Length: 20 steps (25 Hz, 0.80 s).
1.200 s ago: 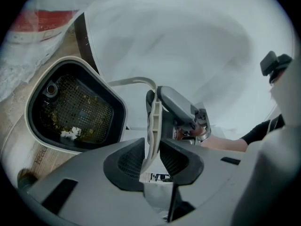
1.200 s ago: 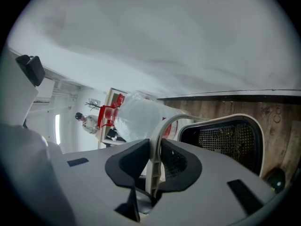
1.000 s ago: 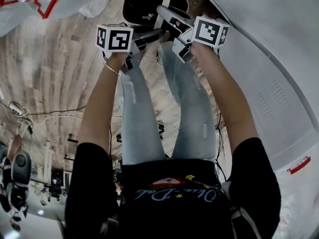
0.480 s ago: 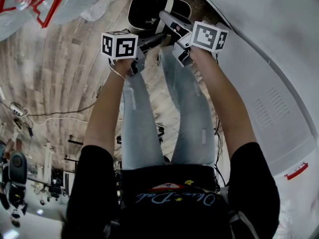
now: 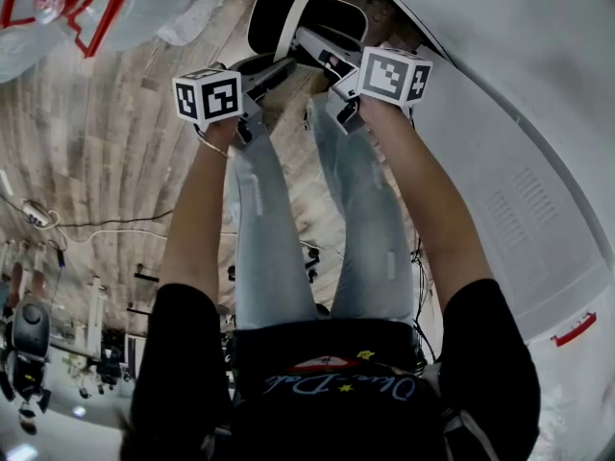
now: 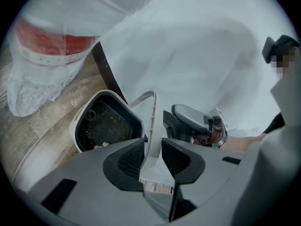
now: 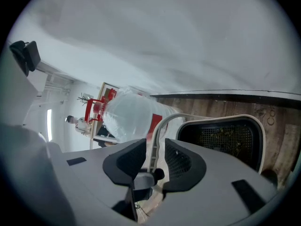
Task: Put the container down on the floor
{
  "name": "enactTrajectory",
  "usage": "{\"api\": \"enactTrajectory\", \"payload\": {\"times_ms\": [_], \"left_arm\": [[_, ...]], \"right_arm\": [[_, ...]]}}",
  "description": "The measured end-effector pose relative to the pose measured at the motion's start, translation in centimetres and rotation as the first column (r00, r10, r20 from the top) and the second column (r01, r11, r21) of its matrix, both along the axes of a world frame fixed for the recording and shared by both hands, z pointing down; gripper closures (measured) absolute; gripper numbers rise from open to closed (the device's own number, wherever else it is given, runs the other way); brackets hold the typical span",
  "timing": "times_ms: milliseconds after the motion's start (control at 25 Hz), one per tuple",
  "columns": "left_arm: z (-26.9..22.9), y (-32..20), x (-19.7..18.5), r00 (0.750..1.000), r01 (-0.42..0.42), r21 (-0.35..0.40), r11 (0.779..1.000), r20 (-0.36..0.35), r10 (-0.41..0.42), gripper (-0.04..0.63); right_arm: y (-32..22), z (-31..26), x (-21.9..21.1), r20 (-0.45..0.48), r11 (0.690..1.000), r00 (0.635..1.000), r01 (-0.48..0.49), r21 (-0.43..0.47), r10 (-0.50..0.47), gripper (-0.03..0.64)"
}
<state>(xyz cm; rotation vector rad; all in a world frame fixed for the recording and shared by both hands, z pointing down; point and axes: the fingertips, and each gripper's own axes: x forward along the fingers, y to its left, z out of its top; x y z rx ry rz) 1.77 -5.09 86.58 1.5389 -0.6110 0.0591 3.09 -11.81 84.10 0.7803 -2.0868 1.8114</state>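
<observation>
- On the wooden floor (image 5: pixel 115 161), head view: the container (image 5: pixel 327 17), a white basket with a dark mesh interior, stands upright just beyond the person's feet, close to the floor's edge where a white wall rises. The left tool (image 5: pixel 274 65) and right tool (image 5: pixel 312 41) both reach forward and down to its handle (image 5: pixel 290 22); the right one reaches further over the mouth.
- Left gripper view: the container (image 6: pixel 106 124) lies ahead and to the left of the left tool (image 6: pixel 151 157). The handle (image 6: pixel 151 121) runs lengthwise through the gap between the pads. These jaws have just been opening; they stand released, with the handle between them but not pinched.
- Right gripper view: the container (image 7: pixel 225 135) lies ahead and to the right of the right tool (image 7: pixel 154 161). The handle (image 7: pixel 162 126) arches up out of the gap. These jaws have likewise just been opening and stand slack around it.
- Judgement: placement looks complete. Since the handle's long axis lies along each gap, drawing each tool straight back should clear it.
</observation>
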Motion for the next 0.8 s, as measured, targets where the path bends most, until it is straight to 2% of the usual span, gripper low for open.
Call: {"api": "enactTrajectory", "payload": {"times_ms": [120,360,560,800], "left_arm": [[0.6,-0.2,-1.7,0.998,0.054,-0.012,0.998,0.019,-0.054,0.492],[1.1,-0.4,-3.7,0.993,0.109,-0.034,0.993,0.048,-0.107,0.489],[1.7,0.2,-5.2,0.987,0.129,-0.046,0.991,0.102,-0.124,0.480],[0.8,1.5,-6.6,0.981,0.156,-0.061,0.986,0.125,-0.148,0.480]], "right_arm": [[0.7,-0.2,-0.1,-0.002,1.000,1.000,0.019,-0.006,-0.019,0.522],[1.5,-0.4,-0.1,0.009,1.000,1.000,0.010,-0.026,-0.010,0.522],[1.9,-0.6,0.0,0.002,1.000,1.000,0.016,-0.022,-0.016,0.522],[2.2,-1.7,0.2,0.001,1.000,1.000,-0.011,-0.011,0.011,0.521]]}}
